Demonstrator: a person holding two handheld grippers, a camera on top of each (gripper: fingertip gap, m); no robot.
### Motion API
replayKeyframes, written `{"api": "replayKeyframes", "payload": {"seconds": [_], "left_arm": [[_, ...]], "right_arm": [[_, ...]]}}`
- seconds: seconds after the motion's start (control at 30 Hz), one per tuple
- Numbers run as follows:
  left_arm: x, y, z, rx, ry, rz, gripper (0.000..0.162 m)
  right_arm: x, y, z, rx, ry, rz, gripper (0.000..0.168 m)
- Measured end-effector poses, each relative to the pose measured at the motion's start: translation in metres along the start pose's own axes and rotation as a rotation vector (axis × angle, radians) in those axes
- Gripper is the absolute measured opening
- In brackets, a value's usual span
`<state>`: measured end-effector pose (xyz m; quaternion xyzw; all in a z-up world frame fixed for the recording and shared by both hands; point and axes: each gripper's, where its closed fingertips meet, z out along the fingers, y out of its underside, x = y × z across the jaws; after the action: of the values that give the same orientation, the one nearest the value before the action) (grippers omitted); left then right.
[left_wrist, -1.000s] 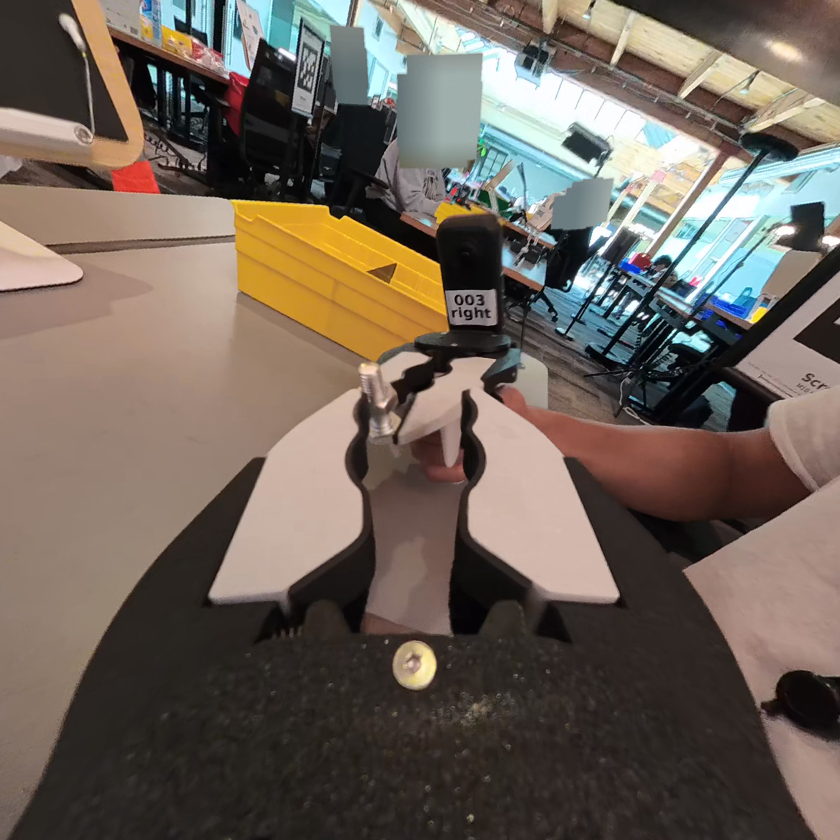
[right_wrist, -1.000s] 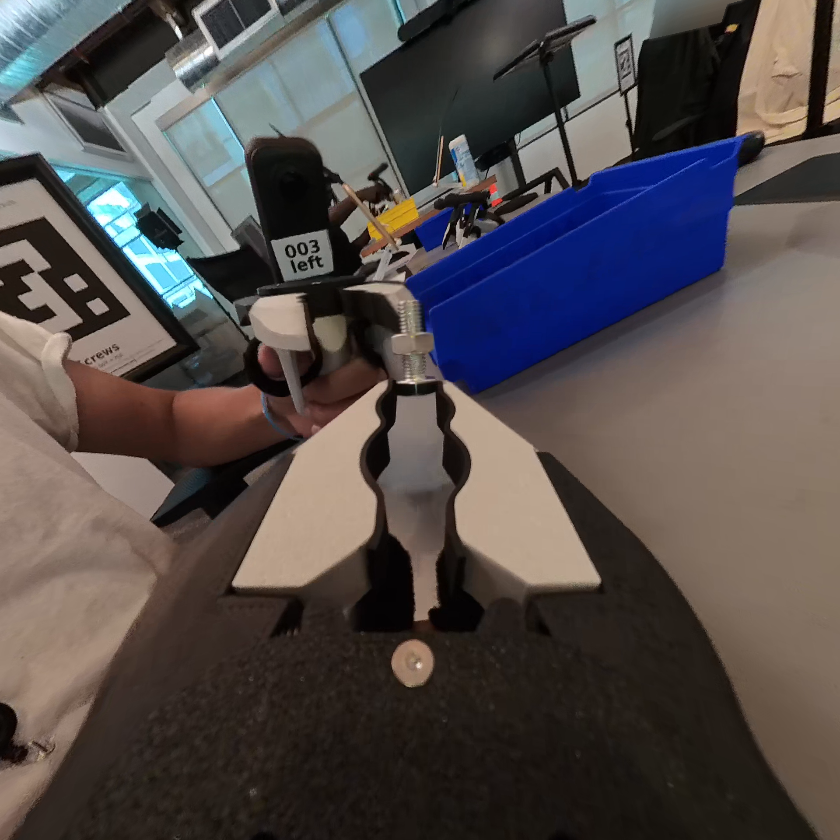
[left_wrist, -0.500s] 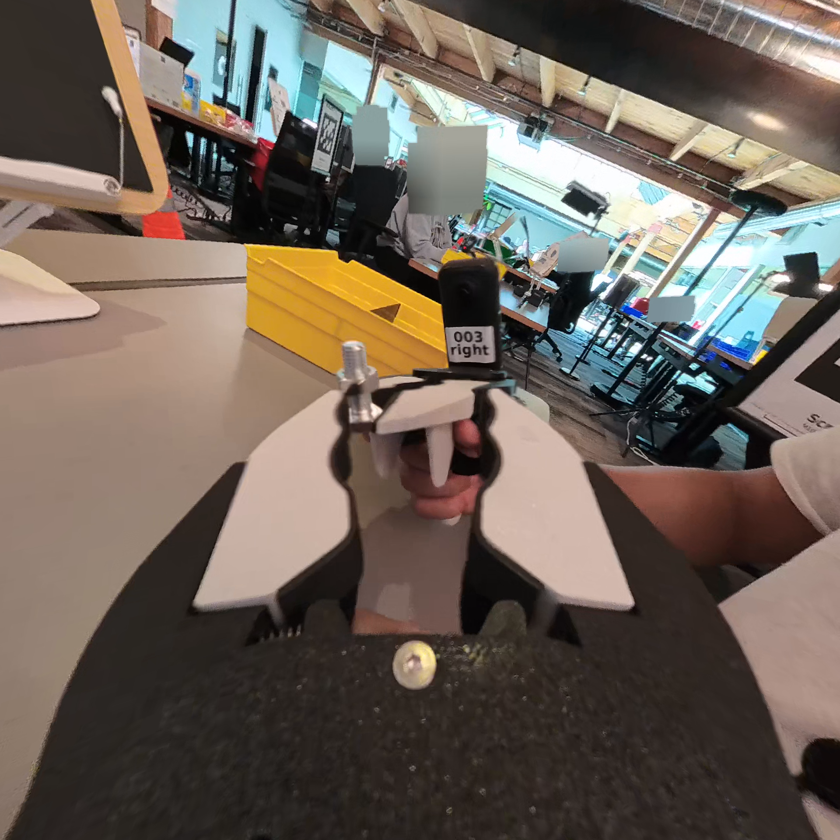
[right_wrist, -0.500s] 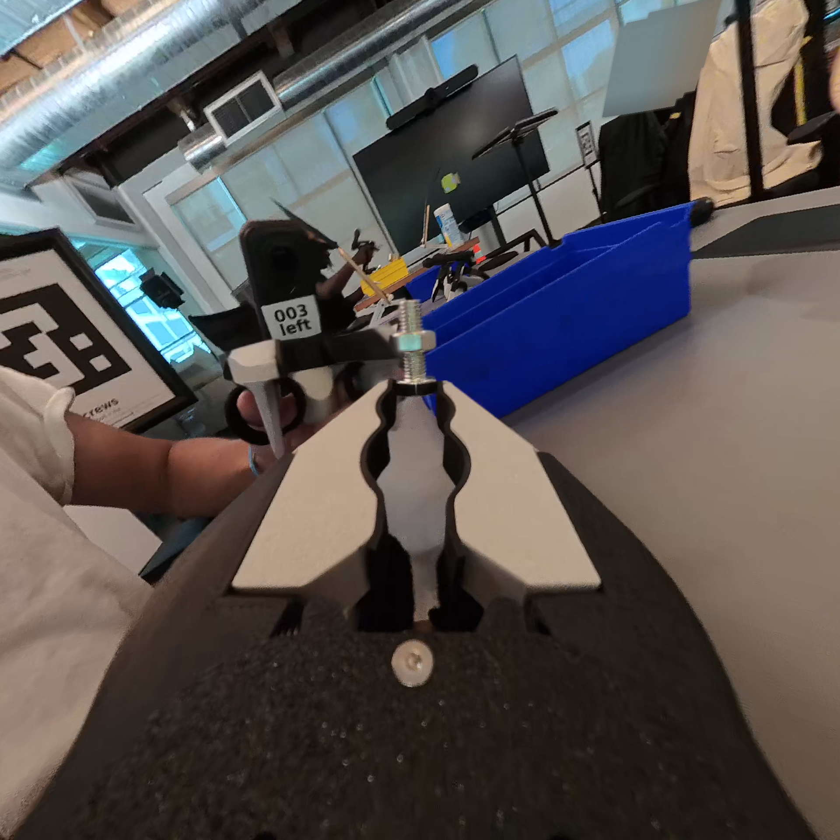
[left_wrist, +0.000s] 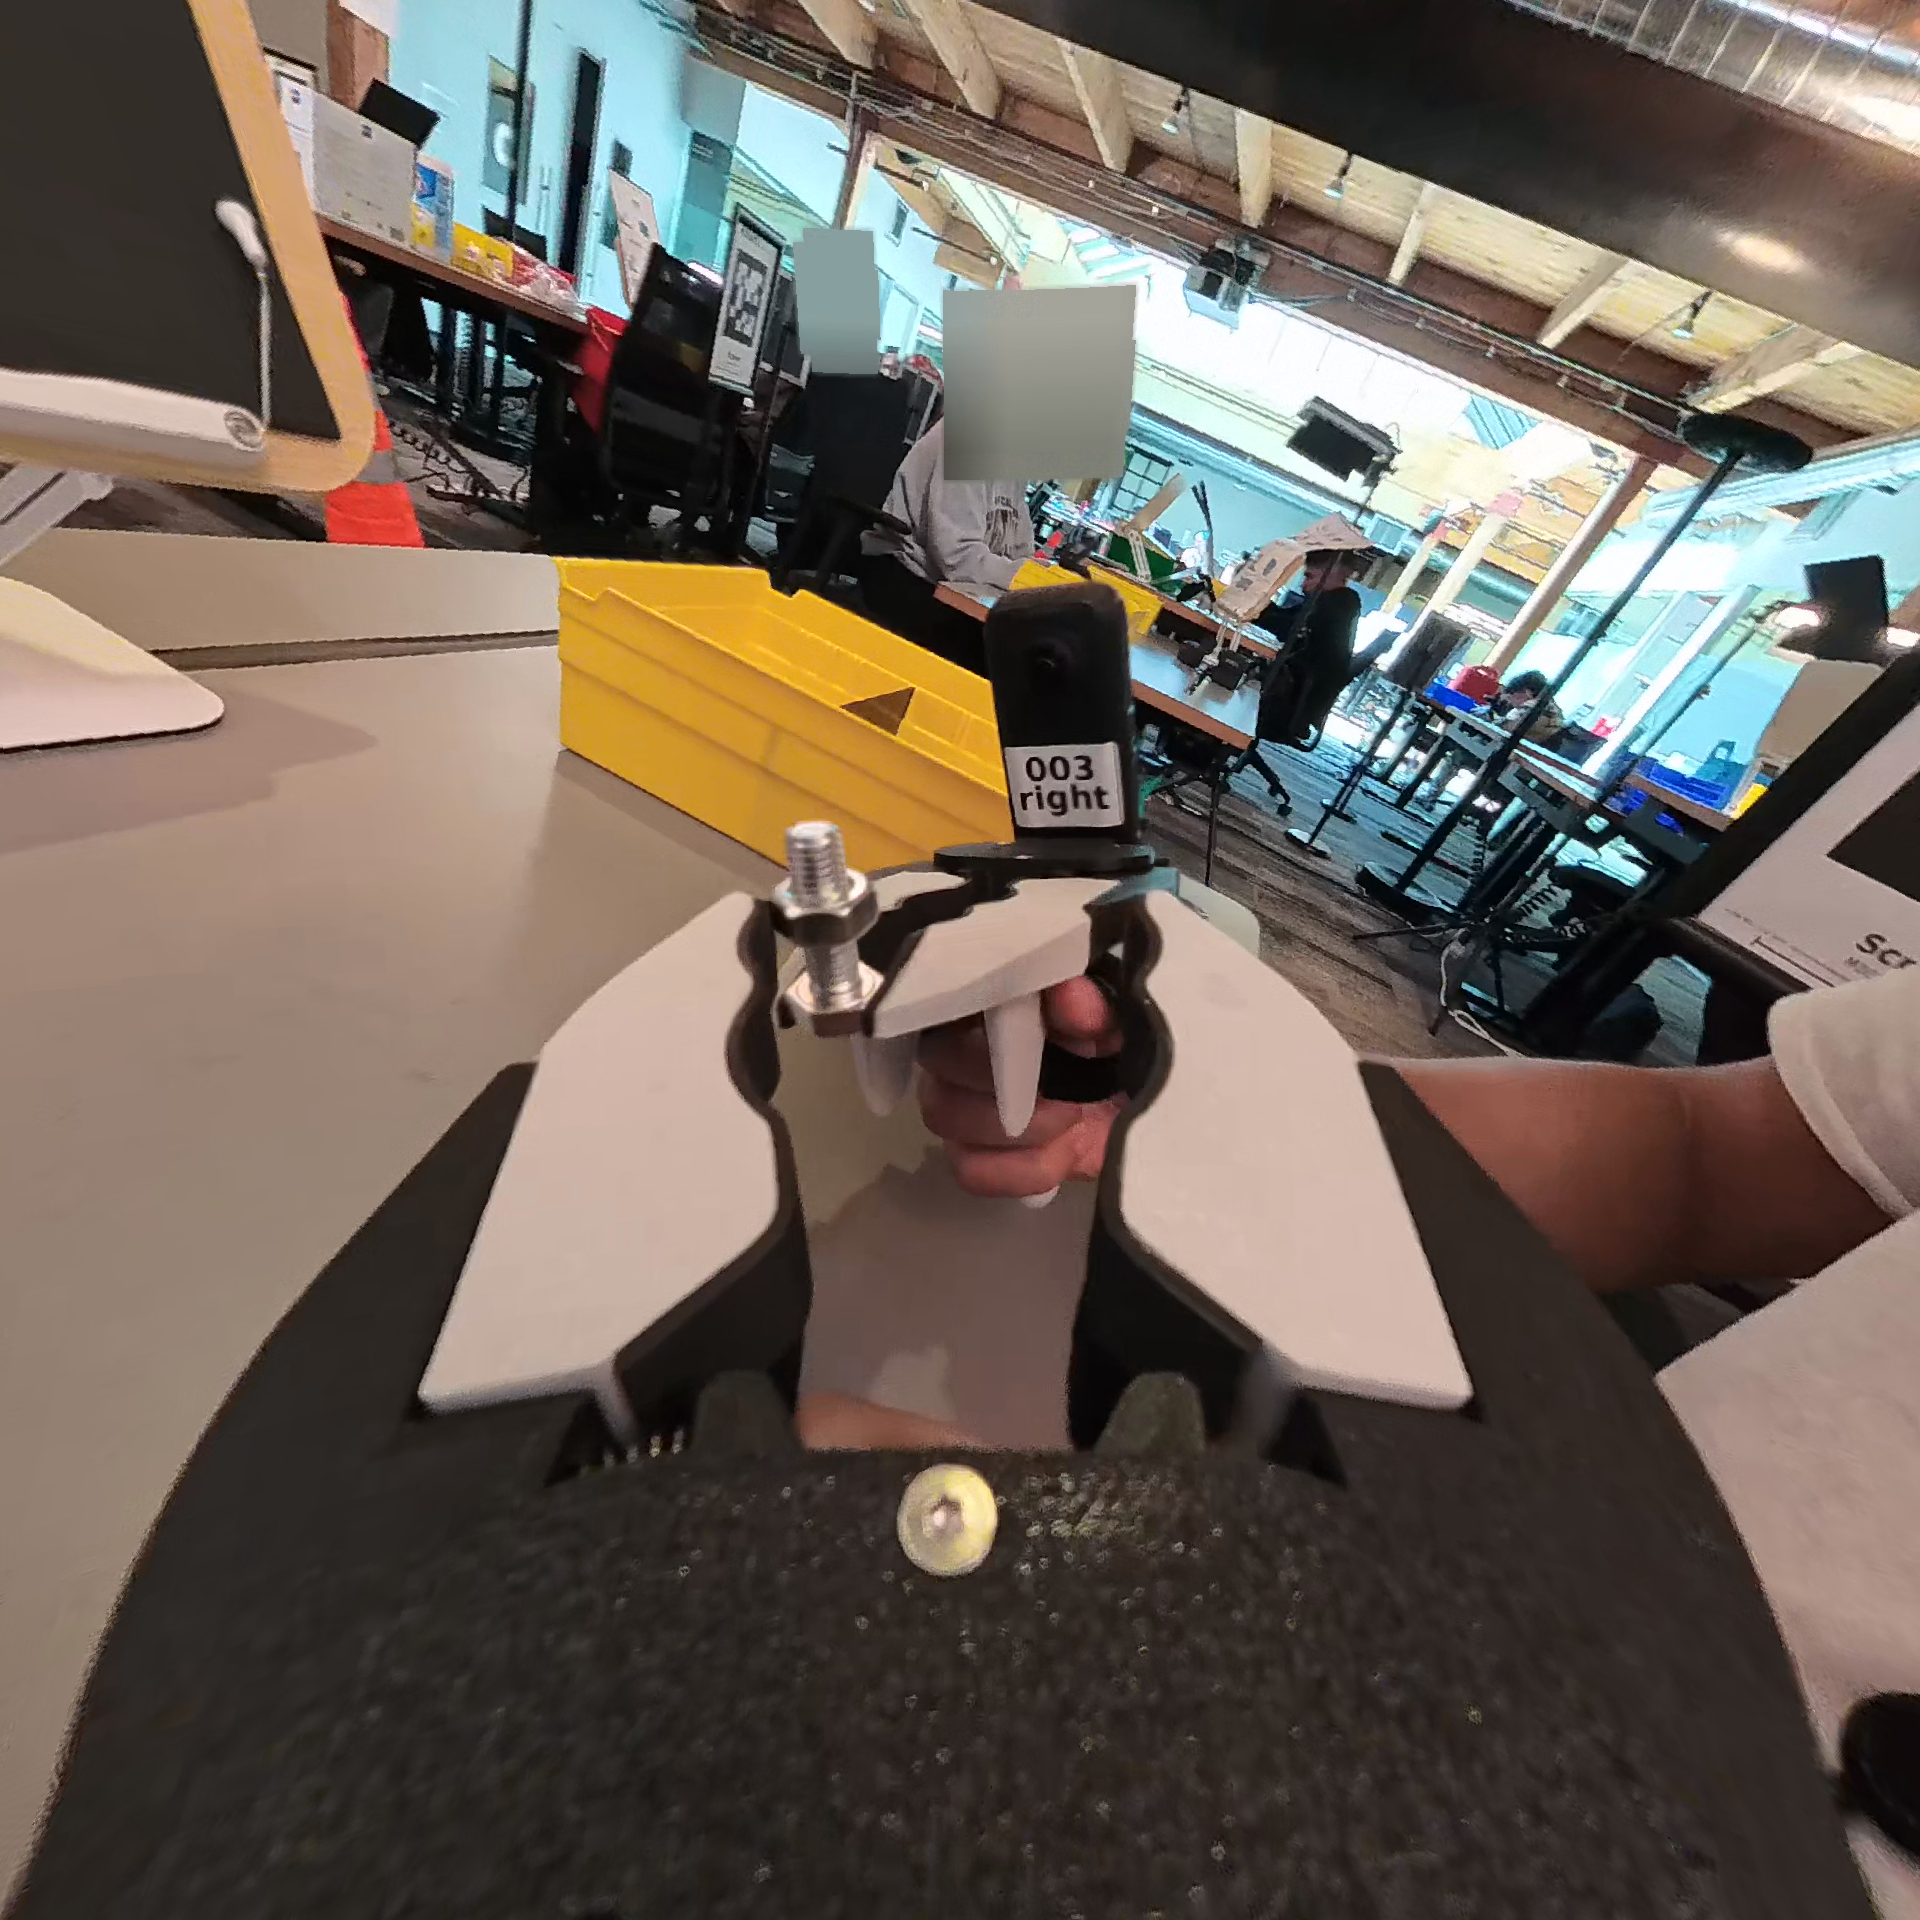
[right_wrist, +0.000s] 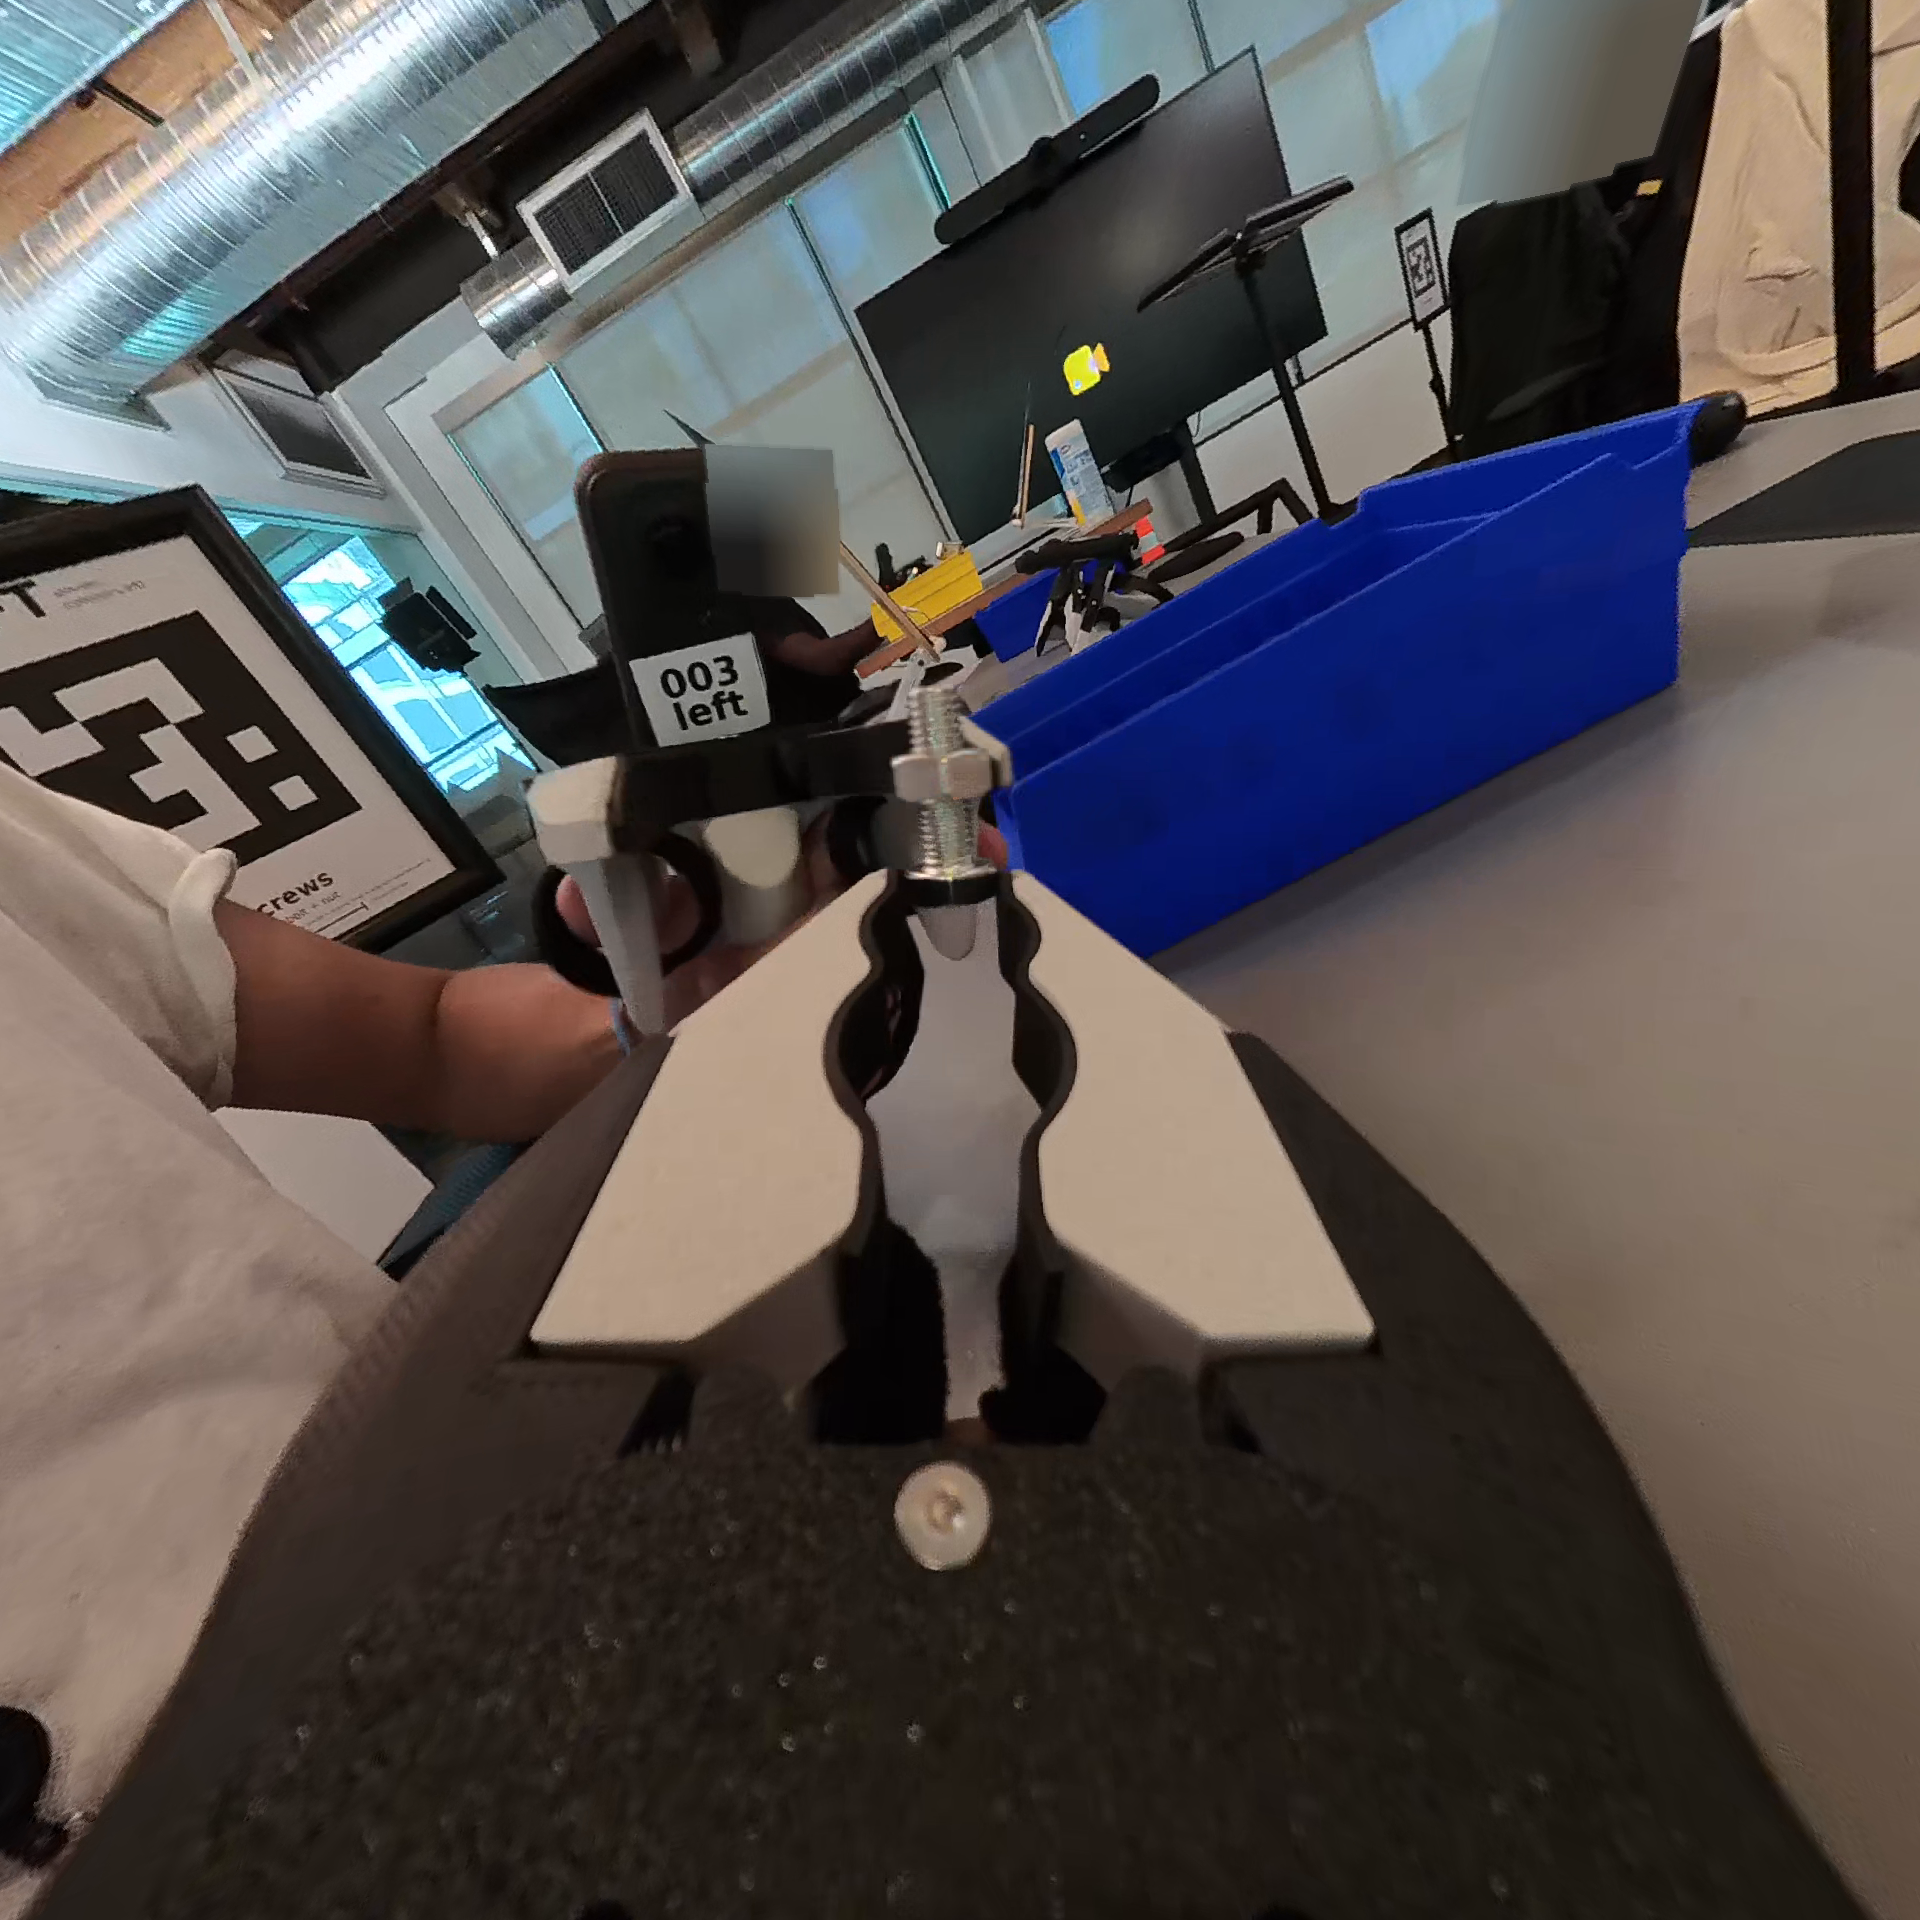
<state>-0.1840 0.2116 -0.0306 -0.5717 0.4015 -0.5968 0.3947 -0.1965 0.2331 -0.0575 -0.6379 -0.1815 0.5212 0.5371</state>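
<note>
Two hand-held grippers meet tip to tip above the grey table (right_wrist: 1558, 935). The right gripper (right_wrist: 940, 896) is clamped on the head of a bolt (right_wrist: 940, 836). The bolt stands upright at its fingertips, threaded shank pointing up. A hex nut (right_wrist: 938, 774) sits partway along the shank, with bare thread above and below it. The left gripper (left_wrist: 951, 935) stands wide open. The nut lies just inside the tip of its own left finger and looks to be touching it, while the other finger is well apart from it. In the right wrist view the left gripper (right_wrist: 779, 790) shows side-on, with one fingertip level with the nut. Judgement: only the bolt head is pinched, so the hold is short. The shank will stay plumb only if the right gripper is kept level and steady, and any closing on the nut should land on its flats, not on the thread. A blue bin (right_wrist: 1351, 707) stands on the table ahead and to the right of the right gripper. A yellow bin (left_wrist: 748, 717) stands ahead and to the left of the left gripper, and a white stand base (left_wrist: 62, 675) is farther left. A framed black-and-white marker board (right_wrist: 156, 727) stands left of the right gripper. Room: open workshop with timber ceiling beams, silver ducting, a large dark screen (right_wrist: 1091, 343) and a seated person (left_wrist: 956, 520) at far benches.
</note>
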Motion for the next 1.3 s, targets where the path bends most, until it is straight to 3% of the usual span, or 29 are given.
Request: {"api": "replayKeyframes", "payload": {"seconds": [0.03, 0.1, 0.33, 0.63, 0.77, 0.8, 0.97, 1.2, 1.23, 1.27, 1.3], "left_arm": [[0.001, -0.003, -0.003, 0.009, 0.021, 0.004, 0.059], [0.005, -0.01, -0.009, 0.048, 0.072, -0.01, 0.028], [-0.013, 0.001, 0.0, -0.004, -0.041, 0.002, 0.071], [0.001, 0.001, 0.002, -0.022, 0.012, 0.033, 0.064], [0.007, -0.009, -0.01, 0.022, 0.067, 0.058, 0.032], [0.003, -0.01, -0.01, 0.03, 0.036, 0.057, 0.047], [-0.008, -0.005, -0.002, 0.019, -0.014, 0.029, 0.067], [0.001, -0.003, -0.001, 0.005, 0.02, 0.044, 0.062], [0.001, -0.006, -0.005, 0.014, 0.031, 0.046, 0.057], [0.005, -0.008, -0.009, 0.022, 0.067, 0.056, 0.039], [0.006, -0.011, -0.012, 0.034, 0.079, 0.053, 0.036]], "right_arm": [[0.003, -0.003, -0.002, 0.016, 0.019, 0.0, 0.017], [0.01, -0.009, -0.008, 0.041, 0.047, 0.016, 0.017], [-0.001, -0.001, 0.001, 0.008, 0.0, 0.008, 0.017], [-0.001, 0.0, 0.003, 0.005, 0.01, -0.01, 0.017], [0.011, -0.012, -0.012, 0.041, 0.061, -0.001, 0.017], [0.01, -0.013, -0.013, 0.045, 0.056, 0.002, 0.017], [-0.002, -0.001, 0.001, 0.005, 0.014, 0.0, 0.017], [-0.004, 0.002, 0.004, -0.004, 0.008, -0.003, 0.017], [-0.001, -0.002, 0.001, 0.012, 0.023, -0.005, 0.017], [0.005, -0.005, -0.003, 0.023, 0.055, -0.001, 0.017], [0.009, -0.006, -0.006, 0.025, 0.069, 0.002, 0.017]]}}
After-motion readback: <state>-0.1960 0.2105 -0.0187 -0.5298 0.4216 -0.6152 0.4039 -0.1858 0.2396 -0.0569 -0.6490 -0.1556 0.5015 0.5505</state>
